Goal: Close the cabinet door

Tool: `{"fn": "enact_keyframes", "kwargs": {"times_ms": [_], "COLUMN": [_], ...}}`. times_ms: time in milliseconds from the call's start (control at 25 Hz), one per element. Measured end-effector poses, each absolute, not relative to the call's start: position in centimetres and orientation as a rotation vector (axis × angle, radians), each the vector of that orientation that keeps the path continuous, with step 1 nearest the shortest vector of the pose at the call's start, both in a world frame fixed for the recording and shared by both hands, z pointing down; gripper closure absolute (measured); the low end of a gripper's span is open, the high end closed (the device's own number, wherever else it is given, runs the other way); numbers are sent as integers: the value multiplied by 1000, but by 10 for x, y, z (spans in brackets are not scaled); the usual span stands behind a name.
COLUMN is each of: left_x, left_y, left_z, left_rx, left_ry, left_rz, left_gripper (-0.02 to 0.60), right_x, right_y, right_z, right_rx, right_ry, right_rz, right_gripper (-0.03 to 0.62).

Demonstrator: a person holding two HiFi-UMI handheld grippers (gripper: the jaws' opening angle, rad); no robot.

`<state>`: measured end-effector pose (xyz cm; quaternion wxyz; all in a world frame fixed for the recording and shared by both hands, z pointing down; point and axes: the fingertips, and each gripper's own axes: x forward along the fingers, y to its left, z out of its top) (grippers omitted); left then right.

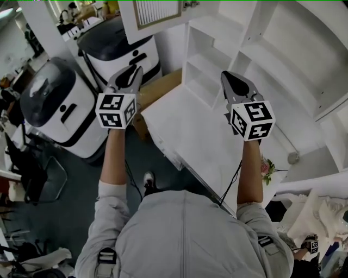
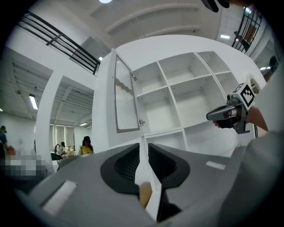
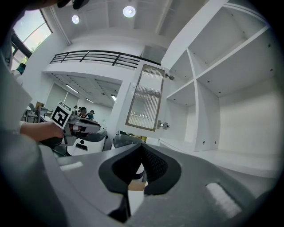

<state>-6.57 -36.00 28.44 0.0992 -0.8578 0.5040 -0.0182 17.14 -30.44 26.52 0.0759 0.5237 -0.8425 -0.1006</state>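
The cabinet door point(image 1: 157, 13), white-framed with ribbed glass, stands swung open from the white shelf unit point(image 1: 283, 59). It also shows in the left gripper view point(image 2: 125, 99) and the right gripper view point(image 3: 144, 104). Both grippers are held level in front of the person, short of the door and touching nothing. My left gripper point(image 1: 136, 71) has a narrow gap between its jaws point(image 2: 143, 148), with nothing in it. My right gripper point(image 1: 225, 76) has its tips together point(image 3: 142, 146) and holds nothing. Each gripper appears in the other's view: the right point(image 2: 213, 116), the left point(image 3: 95, 126).
A white flat surface point(image 1: 190, 136) lies below the grippers. A cardboard box point(image 1: 157, 92) sits beside it. Two white-and-black machines point(image 1: 54, 106) point(image 1: 122, 49) stand on the floor at left. Pink flowers point(image 1: 266, 167) are at right. People stand far off point(image 2: 86, 144).
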Motion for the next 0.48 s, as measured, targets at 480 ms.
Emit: {"fn": "enact_keyframes", "kwargs": {"times_ms": [480], "left_x": [-119], "left_y": [-460], "left_z": [263], "left_rx": [-2590], "left_ry": [1369], "left_rz": [-13], "left_gripper": [422], "right_x": [120], "right_y": [-361], "right_z": [253], "right_rx": [1739], "right_ry": [-2422], "right_rz": [-291], "right_gripper": [592]}}
